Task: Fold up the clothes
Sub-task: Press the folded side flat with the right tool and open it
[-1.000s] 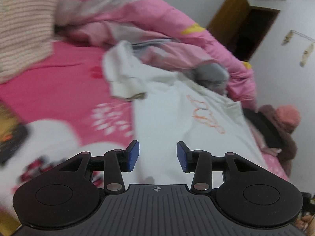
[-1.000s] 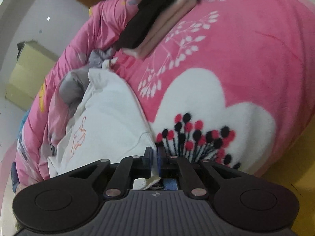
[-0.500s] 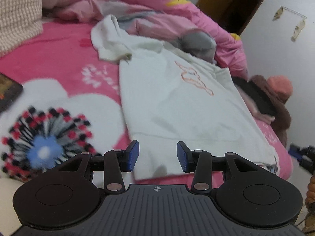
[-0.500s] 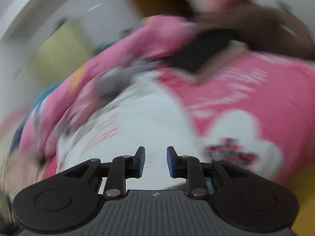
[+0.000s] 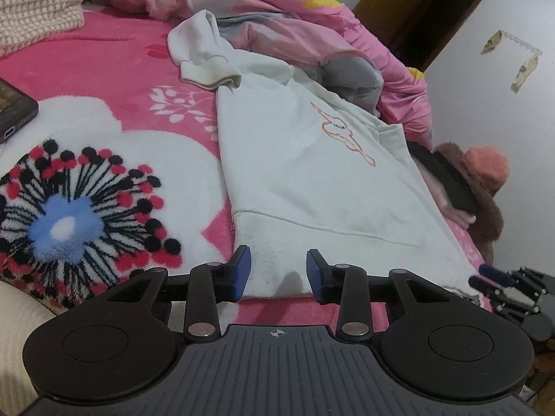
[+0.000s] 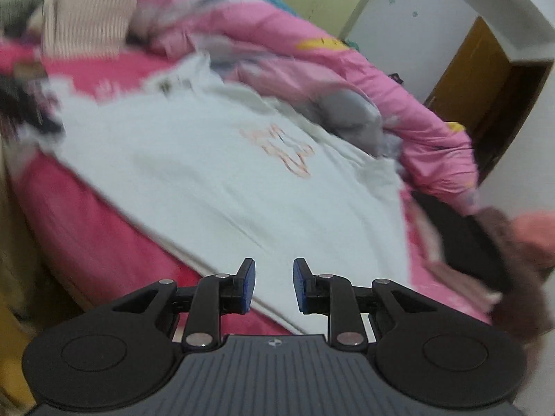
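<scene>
Sweatshirt [image 5: 305, 173] flat on bed [image 5: 104, 69], hem nearest. Soft, limp, light; ribbed hem corners best hold. Left gripper [image 5: 275, 270] apart, just been closing, nothing between; right gripper [image 6: 274, 286] apart, empty.

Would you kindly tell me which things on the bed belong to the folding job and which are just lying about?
Part of the job:
- white sweatshirt, spread flat
- left gripper, open at its hem
- right gripper, open, holding nothing

Just lying about:
- phone
- pink quilt, bunched up
- checked cloth
- brown and pink garments
- flowered pink blanket
</scene>
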Demonstrator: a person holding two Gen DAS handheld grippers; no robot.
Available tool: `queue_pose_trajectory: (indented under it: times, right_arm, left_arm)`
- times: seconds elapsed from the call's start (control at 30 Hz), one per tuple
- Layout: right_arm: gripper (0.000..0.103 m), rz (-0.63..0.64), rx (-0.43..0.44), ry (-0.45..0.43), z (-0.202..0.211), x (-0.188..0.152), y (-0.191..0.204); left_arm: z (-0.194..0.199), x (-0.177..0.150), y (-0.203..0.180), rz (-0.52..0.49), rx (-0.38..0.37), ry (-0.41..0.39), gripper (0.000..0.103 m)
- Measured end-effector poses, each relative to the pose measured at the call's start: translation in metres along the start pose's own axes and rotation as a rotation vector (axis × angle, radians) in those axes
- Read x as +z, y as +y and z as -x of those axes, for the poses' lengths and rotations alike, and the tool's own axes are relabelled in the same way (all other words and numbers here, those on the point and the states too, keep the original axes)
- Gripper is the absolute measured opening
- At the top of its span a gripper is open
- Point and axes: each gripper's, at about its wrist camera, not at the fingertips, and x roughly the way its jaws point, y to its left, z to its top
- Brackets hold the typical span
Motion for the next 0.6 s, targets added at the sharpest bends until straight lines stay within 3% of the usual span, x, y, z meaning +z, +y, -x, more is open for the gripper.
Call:
queue_pose_trajectory:
  times: [0.3, 0.5, 0.6]
  right_arm:
    - [0.024, 0.4, 0.005, 0.094, -0.032, -0.019, 0.01]
    - [0.023, 0.474, 0.028, 0.095, -0.044, -0.021, 0.017]
    - [0.016, 0.474, 0.038, 0.096, -0.046, -0.022, 0.019]
  left_arm:
    - [-0.004, 0.002, -0.001, 0.007, 0.011, -0.004, 0.035]
    - [-0.006, 0.003, -0.002, 0.004, 0.017, -0.002, 0.035]
    - [-0.006, 0.003, -0.001, 0.006, 0.016, -0.001, 0.035]
